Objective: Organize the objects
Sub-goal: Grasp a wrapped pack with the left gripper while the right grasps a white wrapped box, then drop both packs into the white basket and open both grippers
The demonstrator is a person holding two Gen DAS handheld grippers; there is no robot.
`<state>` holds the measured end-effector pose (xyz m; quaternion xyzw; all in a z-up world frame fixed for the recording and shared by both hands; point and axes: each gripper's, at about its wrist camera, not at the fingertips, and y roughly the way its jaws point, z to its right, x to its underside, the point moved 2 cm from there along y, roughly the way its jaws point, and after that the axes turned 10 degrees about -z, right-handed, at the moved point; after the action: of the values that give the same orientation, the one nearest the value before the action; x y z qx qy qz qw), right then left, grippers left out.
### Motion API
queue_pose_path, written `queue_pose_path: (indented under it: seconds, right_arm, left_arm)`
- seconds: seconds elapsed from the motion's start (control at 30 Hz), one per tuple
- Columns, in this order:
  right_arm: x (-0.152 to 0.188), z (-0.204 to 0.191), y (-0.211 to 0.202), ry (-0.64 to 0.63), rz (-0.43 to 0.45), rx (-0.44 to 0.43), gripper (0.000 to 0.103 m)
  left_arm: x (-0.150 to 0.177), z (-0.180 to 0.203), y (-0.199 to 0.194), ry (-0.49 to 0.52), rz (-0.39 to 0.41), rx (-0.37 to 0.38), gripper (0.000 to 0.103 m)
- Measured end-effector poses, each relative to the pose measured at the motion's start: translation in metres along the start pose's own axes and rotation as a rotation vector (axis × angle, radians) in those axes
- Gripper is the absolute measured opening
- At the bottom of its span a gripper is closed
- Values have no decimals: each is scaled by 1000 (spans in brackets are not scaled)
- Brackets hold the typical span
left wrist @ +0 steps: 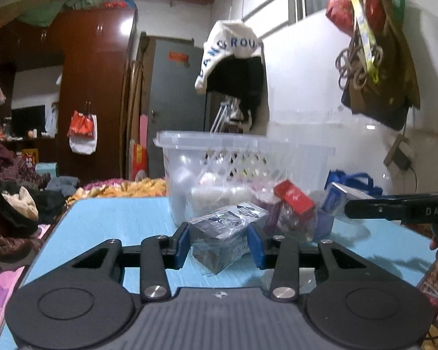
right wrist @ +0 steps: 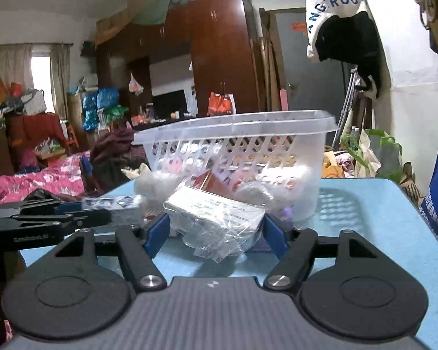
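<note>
Blue table (left wrist: pixel 108 218), clear basket (right wrist: pixel 277 134) atop.

White cap (left wrist: pixel 230 49) hangs beside brown wardrobe (left wrist: pixel 93 87)

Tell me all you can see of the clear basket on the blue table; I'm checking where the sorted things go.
The clear basket looks like translucent plastic, roughly rectangular, with a wide flat rim and a band of slotted cut-outs below it; the lower wall is solid and cloudy. It stands upright on the blue table, behind both grippers. Through the wall, white and red things show blurred inside; what they are cannot be told. A red box leans close at its front; contact is unclear.
</note>
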<state>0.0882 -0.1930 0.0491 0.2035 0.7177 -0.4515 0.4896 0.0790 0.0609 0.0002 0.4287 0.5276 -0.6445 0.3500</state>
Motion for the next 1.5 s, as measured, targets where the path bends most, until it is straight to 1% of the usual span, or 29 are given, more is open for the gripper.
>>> queue_pose_path:
  seconds: [0.13, 0.23, 0.3, 0.37, 0.43, 0.5, 0.57, 0.63, 0.67, 0.7, 0.73, 0.77, 0.8, 0.83, 0.87, 0.93, 1.0, 1.03, 1.1, 1.17, 1.27, 1.3, 1.37, 1.43, 1.5]
  right_arm:
    - [-9, 8, -8, 17, 39, -2, 73]
    - [-20, 8, -14, 9, 76, -18, 73]
    - [-34, 7, -17, -6, 107, -42, 73]
    - [-53, 7, -16, -22, 130, -43, 73]
    - [-79, 7, -7, -53, 152, 4, 73]
    - [-102, 8, 8, -86, 168, 60, 73]
    - [-119, 11, 28, -119, 153, 83, 72]
    - [-129, 17, 49, -122, 125, 106, 73]
    - [-132, 19, 60, -126, 110, 102, 75]
    - [-132, 21, 65, -129, 108, 90, 80]
    - [-131, 22, 69, -124, 112, 91, 84]
    - [-130, 24, 73, -108, 112, 107, 98]
    - [-127, 25, 72, -92, 116, 107, 103]
    - [-124, 28, 68, -76, 118, 88, 103]
    - [-120, 29, 64, -59, 111, 70, 103]
    - [-108, 30, 50, -42, 113, 50, 103]
    - [-92, 28, 35, -40, 112, 59, 103]
    - [-84, 28, 30, -42, 115, 65, 103]
    - [-63, 27, 23, -40, 110, 69, 103]
    - [-50, 27, 23, -29, 81, 58, 103]
    - [-42, 26, 32, -20, 21, 48, 103]
    - [-40, 26, 34, -22, 10, 54, 103]
    - [-37, 25, 38, -18, -2, 81, 103]
    - [-36, 29, 37, -2, 4, 91, 103]
    - [-34, 32, 35, 13, 9, 82, 103]
  left_arm:
    - [-11, -5, -8, -37, 43, 29, 46]
    - [-29, -6, -10, -47, 75, 41, 46]
    - [-49, -6, -9, -52, 99, 55, 46]
    - [-76, -5, -4, -53, 120, 58, 46]
    - [-106, -2, 8, -50, 134, 37, 46]
    - [-135, -2, 29, -72, 106, 46, 46]
    - [-155, -2, 54, -97, 70, 34, 46]
    - [-165, -2, 79, -115, 27, 31, 46]
    - [-167, -4, 91, -122, -1, 31, 47]
    - [-168, -5, 104, -124, -25, 25, 52]
    - [-168, -7, 114, -131, -46, 11, 57]
    - [-165, -9, 119, -141, -58, -5, 61]
    - [-161, -11, 120, -150, -60, -10, 61]
    - [-156, -13, 115, -150, -56, 3, 61]
    - [-150, -13, 109, -144, -54, 28, 63]
    - [-137, -8, 90, -124, -41, 50, 67]
    - [-116, 0, 67, -105, -20, 49, 83]
    - [-103, 7, 56, -99, -19, 47, 85]
    - [-69, 25, 37, -46, -34, 47, 86]
    - [-45, 41, 26, -6, -50, 43, 86]
    - [-16, 58, 20, 24, -116, 81, 86]
    - [-8, 61, 21, 12, -137, 90, 86]
    - [1, 65, 21, -6, -162, 76, 86]
    - [7, 71, 23, 6, -164, 59, 86]
    - [9, 79, 29, 24, -183, 38, 86]
